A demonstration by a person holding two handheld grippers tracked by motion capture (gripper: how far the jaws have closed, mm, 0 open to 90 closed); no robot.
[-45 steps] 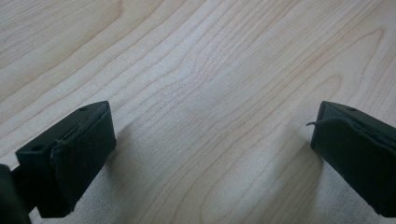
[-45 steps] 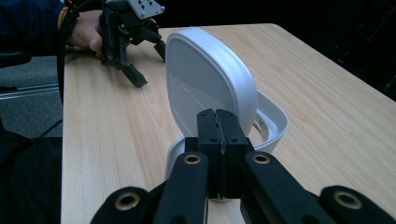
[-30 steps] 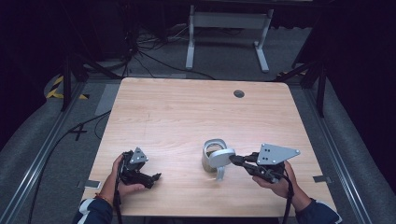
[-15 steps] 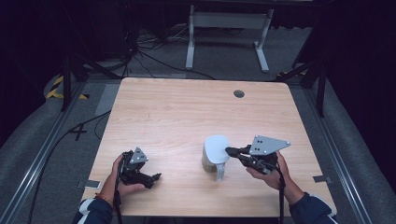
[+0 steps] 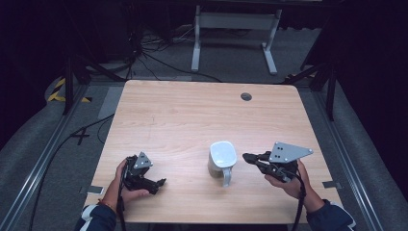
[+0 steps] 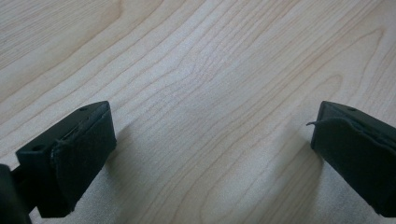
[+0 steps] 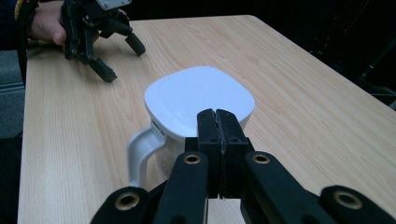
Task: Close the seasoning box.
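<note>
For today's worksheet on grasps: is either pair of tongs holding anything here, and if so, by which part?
Nothing is held. The right tongs are shut on nothing, just short of the white jug; the left tongs are open over bare table.

You've got a light wood worktop (image 5: 192, 120) with a round grommet (image 5: 246, 96) near the far edge, cables (image 5: 159, 60) and a white frame (image 5: 233, 21) on the floor behind.

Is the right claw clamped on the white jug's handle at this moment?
No, in the right gripper view the right claw is shut on nothing, while the white jug's handle stands free beside it.
</note>
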